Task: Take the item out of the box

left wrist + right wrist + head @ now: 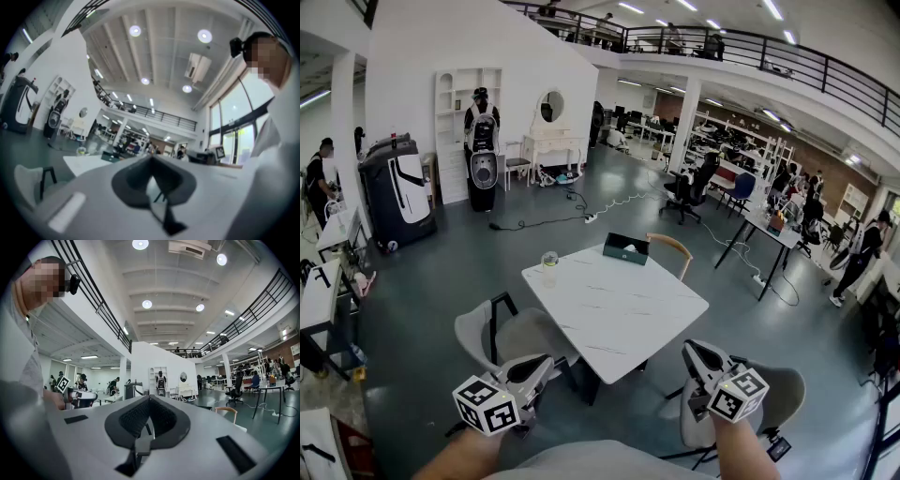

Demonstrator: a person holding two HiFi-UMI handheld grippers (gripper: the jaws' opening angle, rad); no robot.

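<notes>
- White table (609, 314) straight ahead of me, well beyond both grippers. It stands cornerwise, near corner towards me, so anything on its far side means a reach across the whole top.
- And there's the box (625, 248): dark, low, on the table's far edge, its long axis along that edge, running left to right. It lies far and ahead of the grippers, about midway between them; I'd call the right one a shade nearer, if either. There's a pale patch on its top, but I can't tell what the item is from here.
- Left gripper (546, 362), low at near left: jaws pressed together, nothing in them, pointing level towards the table.
- Right gripper (695, 352), low at near right: jaws also together and empty, well apart from the table edge.
- Small clear glass (548, 263) on the table's left corner, left of the box and apart from it. Worth avoiding if I go in from the left, I think.
- Views now: the left gripper view catches the box (110, 156) small and dark past the closed jaws, left of the tips. The right gripper view doesn't show me the box plainly. Only the head view gives the full layout.
</notes>
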